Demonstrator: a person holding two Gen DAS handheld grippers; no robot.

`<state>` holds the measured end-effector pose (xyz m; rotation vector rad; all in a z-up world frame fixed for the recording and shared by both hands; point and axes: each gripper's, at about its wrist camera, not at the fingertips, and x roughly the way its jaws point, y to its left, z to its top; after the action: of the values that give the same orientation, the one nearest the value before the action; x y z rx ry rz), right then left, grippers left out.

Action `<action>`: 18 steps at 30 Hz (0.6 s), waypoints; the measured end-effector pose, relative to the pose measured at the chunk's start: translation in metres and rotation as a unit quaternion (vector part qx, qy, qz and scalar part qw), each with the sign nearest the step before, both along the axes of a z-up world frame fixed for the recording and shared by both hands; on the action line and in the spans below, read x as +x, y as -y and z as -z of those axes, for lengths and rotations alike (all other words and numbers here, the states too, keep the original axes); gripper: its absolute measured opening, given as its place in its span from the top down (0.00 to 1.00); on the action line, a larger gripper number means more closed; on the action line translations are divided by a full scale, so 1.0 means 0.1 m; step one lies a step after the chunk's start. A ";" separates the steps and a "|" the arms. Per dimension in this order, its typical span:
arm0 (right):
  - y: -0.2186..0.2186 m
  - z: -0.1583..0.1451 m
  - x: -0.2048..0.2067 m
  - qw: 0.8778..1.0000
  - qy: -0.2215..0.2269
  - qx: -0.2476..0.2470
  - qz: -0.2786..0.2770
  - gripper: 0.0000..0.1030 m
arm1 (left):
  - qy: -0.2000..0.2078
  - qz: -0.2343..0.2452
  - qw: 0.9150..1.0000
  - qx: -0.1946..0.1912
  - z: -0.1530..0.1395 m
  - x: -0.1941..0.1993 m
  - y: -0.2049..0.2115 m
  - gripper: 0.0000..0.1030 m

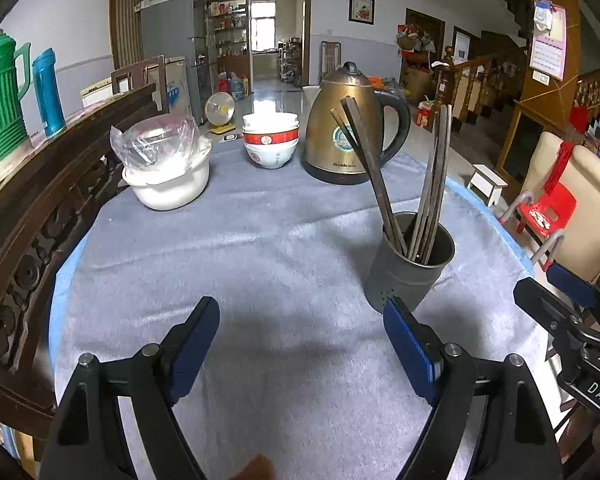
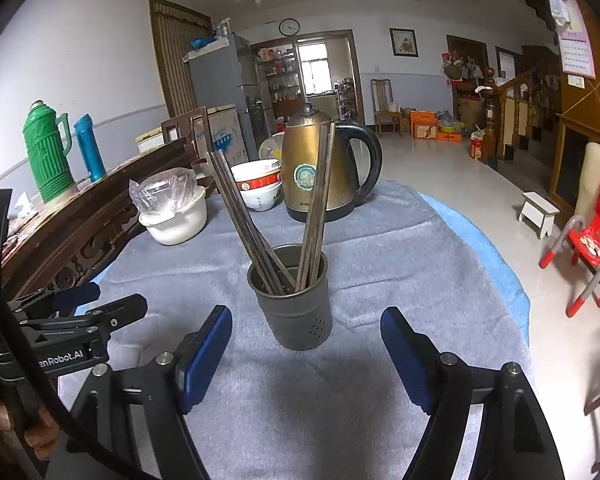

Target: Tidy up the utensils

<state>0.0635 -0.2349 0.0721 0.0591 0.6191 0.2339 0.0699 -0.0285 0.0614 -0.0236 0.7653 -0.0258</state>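
Chopsticks: a bundle of long, thin, dark brown wooden chopsticks (image 2: 268,220) stands upright in a dull grey cylindrical metal holder (image 2: 296,312), fanned into two groups, one leaning left and one leaning right. Their tips are hidden inside the cup, so the count is uncertain; it looks like eight or so.

Holder: it sits on the grey fleecy tablecloth (image 1: 260,264) near the front of the round table, directly ahead of the right gripper (image 2: 306,354) and off to the right of the left gripper (image 1: 300,340). A few small holes pierce its lower wall.

Handling, chopsticks: light, stiff and smooth, so likely to roll or slide between flat pads. The best hold is probably across the upper shafts, where they stand clear of the rim, taking one group at a time.

Handling, holder: likely thin metal, light and easy to tip when the sticks are pulled sideways; a straight upward lift, or steadying the cup wall with the other gripper, seems safer.

Left gripper: jaws spread wide, nothing between the blue pads, only cloth below.

Right gripper: jaws spread wide and empty, with the holder just beyond the pads and apart from them.

Nearby: a brass-coloured electric kettle with black handle (image 1: 348,128) and stacked white-and-red ceramic bowls (image 1: 271,140) stand behind, well clear.
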 end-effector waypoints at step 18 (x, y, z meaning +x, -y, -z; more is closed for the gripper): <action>-0.09 -0.11 -0.05 1.000 0.011 -0.021 -0.007 0.23 | 0.003 0.001 1.000 0.004 -0.09 -0.04 0.01 0.04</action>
<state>0.0583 -0.2255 0.0827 0.0117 0.6024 0.2341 0.0656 -0.0291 0.0700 -0.0154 0.7588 -0.0249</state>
